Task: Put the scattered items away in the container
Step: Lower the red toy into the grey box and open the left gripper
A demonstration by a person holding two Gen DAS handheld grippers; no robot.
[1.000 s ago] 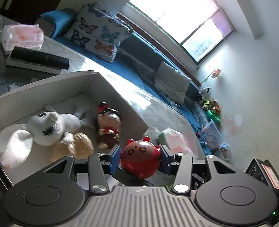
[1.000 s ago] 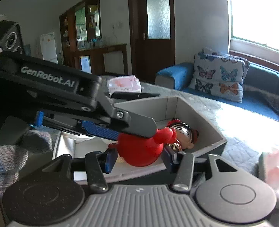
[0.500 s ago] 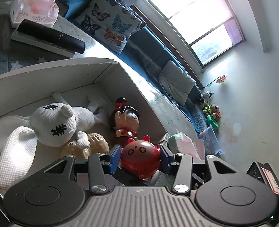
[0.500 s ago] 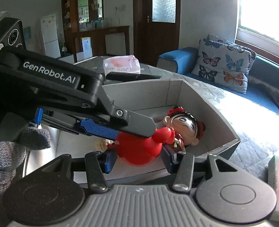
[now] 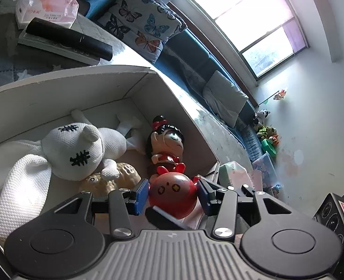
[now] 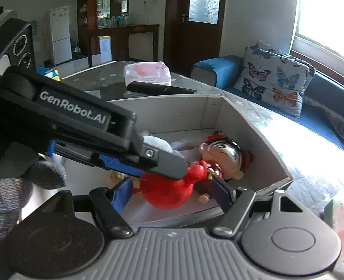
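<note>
A round red toy [image 5: 173, 192] sits between the blue pads of my left gripper [image 5: 173, 193], which is shut on it, low inside the grey box [image 5: 83, 86]. In the right wrist view the same red toy [image 6: 169, 191] lies between my right gripper's [image 6: 172, 192] pads, gripped from both sides, with the left gripper's body [image 6: 78, 126] crossing above. In the box lie a white plush rabbit [image 5: 71, 147], a tan figure [image 5: 109, 179] and a doll with black hair [image 5: 167, 142].
A pink tissue pack [image 5: 46, 8] and a black remote [image 5: 69, 39] on a white tray lie beyond the box. A green-white packet [image 5: 235, 172] lies right of the box. A sofa with a butterfly cushion [image 5: 146, 21] runs behind.
Both grippers have carried the red toy over the box rim and down into the box, next to the doll. The grip on the toy has not changed.
</note>
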